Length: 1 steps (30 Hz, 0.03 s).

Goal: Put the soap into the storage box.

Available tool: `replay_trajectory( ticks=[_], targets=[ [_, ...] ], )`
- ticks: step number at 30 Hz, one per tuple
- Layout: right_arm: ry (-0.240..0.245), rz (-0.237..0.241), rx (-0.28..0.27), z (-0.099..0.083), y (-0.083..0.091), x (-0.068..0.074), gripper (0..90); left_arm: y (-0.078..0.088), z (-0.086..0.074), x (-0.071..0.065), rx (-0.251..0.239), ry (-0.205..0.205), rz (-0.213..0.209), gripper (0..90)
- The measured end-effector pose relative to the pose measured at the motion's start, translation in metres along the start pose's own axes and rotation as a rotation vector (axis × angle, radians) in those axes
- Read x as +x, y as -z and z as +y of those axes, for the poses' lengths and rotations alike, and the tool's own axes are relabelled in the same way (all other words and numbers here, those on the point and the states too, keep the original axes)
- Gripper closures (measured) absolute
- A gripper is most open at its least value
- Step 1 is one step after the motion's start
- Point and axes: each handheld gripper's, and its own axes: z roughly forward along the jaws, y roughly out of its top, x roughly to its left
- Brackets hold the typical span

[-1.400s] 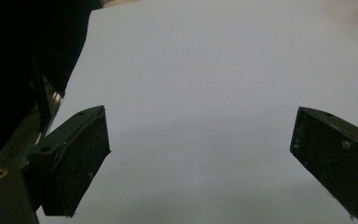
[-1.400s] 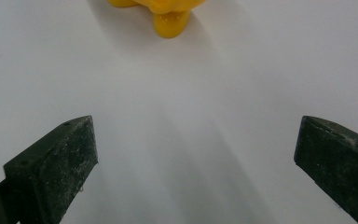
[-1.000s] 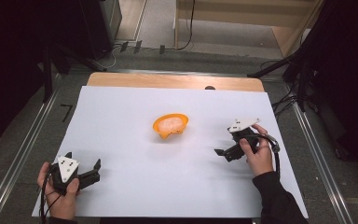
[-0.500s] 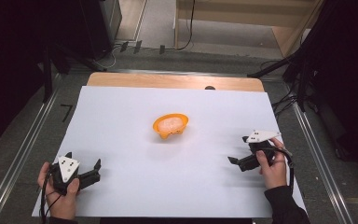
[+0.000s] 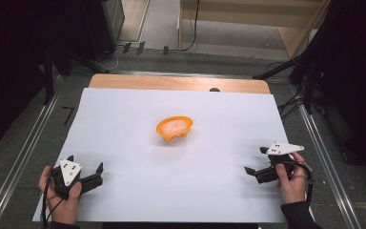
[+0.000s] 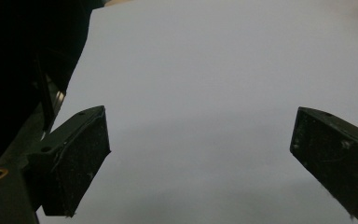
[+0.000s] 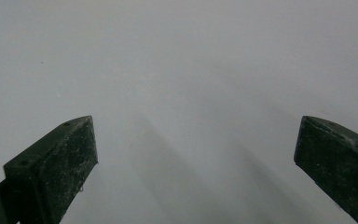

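right tongs (image 5: 256, 161) pulled back toward the person; both tongs wide open, empty; one orange bowl (image 5: 174, 128).

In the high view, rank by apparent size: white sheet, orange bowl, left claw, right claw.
1. White sheet, by far the largest.
2-4. Orange bowl, left claw and right claw look alike; the claws sit nearer the camera, so no ranking.

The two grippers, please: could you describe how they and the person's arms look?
The left gripper and right gripper are black, each topped by a pale grey three-cornered plate with small dark dots. The fingers are blocky, matte black and scuffed. Dark cables trail from both. A dark sleeve covers the right forearm.
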Motion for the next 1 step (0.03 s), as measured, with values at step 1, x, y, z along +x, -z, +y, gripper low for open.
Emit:
replay_trajectory(
  ticks=[1],
  targets=[
    [-0.004,-0.001,0.002,-0.0009,0.0006,0.0001,0.0,0.0,0.0,0.0,0.0,0.0,0.0,4.9]
  ],
)
